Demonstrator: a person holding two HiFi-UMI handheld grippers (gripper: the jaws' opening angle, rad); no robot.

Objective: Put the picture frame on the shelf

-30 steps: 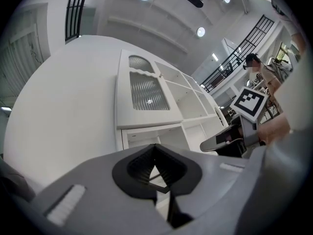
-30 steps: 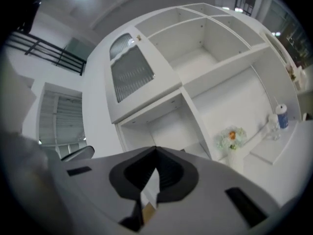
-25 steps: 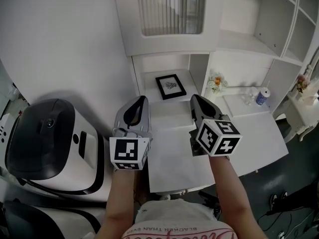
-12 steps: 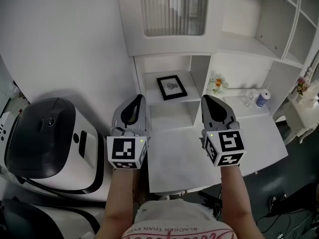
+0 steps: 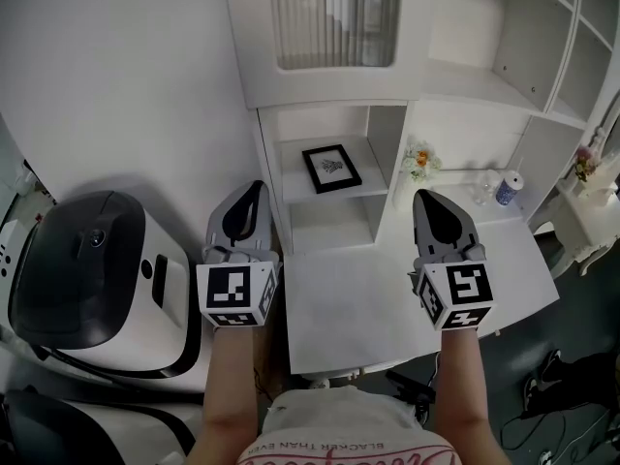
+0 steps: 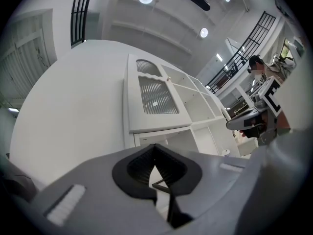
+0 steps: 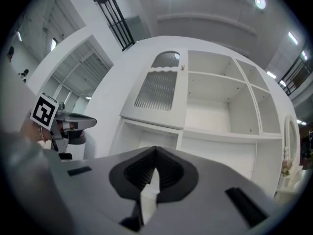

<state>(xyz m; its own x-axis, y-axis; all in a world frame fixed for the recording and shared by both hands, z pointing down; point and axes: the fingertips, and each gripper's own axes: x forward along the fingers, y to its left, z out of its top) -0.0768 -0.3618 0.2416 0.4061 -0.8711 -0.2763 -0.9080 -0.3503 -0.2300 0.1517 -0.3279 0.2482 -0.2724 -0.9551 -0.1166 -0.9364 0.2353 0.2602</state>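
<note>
The black picture frame (image 5: 331,168) with a white mat stands leaning in a low compartment of the white shelf unit (image 5: 320,85), seen in the head view. Both grippers hover above the white desk (image 5: 358,308), apart from the frame and nearer the person. My left gripper (image 5: 252,188) is shut and empty, at the shelf's lower left corner. My right gripper (image 5: 424,198) is shut and empty, to the frame's right. In the left gripper view the jaws (image 6: 155,148) meet, as they do in the right gripper view (image 7: 155,153).
A large black-and-white machine (image 5: 87,269) stands left of the desk. A small flower arrangement (image 5: 418,160) and a blue-and-white container (image 5: 505,190) sit on the desk's far side. More open white shelves (image 5: 542,37) rise on the right.
Both grippers have drawn apart and back from the shelf: the right one has moved to the right, the left one slightly left. The frame has stayed in its compartment.
</note>
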